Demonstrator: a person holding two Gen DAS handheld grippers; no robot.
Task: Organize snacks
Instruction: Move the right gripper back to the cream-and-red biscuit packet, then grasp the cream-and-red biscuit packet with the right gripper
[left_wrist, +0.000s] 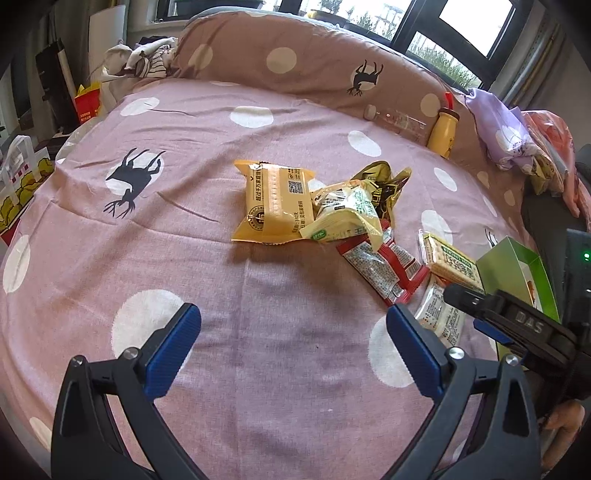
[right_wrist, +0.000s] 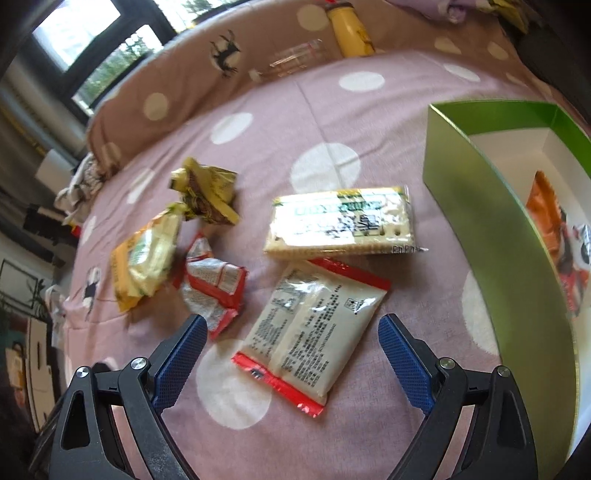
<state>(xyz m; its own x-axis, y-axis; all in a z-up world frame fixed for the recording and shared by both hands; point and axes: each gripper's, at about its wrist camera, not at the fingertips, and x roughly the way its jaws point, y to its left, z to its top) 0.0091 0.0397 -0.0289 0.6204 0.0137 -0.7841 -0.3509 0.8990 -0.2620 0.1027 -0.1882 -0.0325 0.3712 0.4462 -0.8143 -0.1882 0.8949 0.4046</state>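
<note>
Several snack packets lie on a pink spotted bedsheet. In the left wrist view an orange-yellow packet sits mid-bed beside a pale yellow one, a crumpled gold wrapper and a red packet. My left gripper is open over bare sheet, short of them. In the right wrist view my right gripper is open above a white packet with red ends; its pads do not touch it. A cracker pack lies beyond. A green box at right holds an orange packet.
A brown spotted pillow runs along the far edge, with a yellow bottle and a clear bottle against it. Lilac cloth is heaped at far right. The right gripper's body crosses the left view's lower right. Windows stand behind.
</note>
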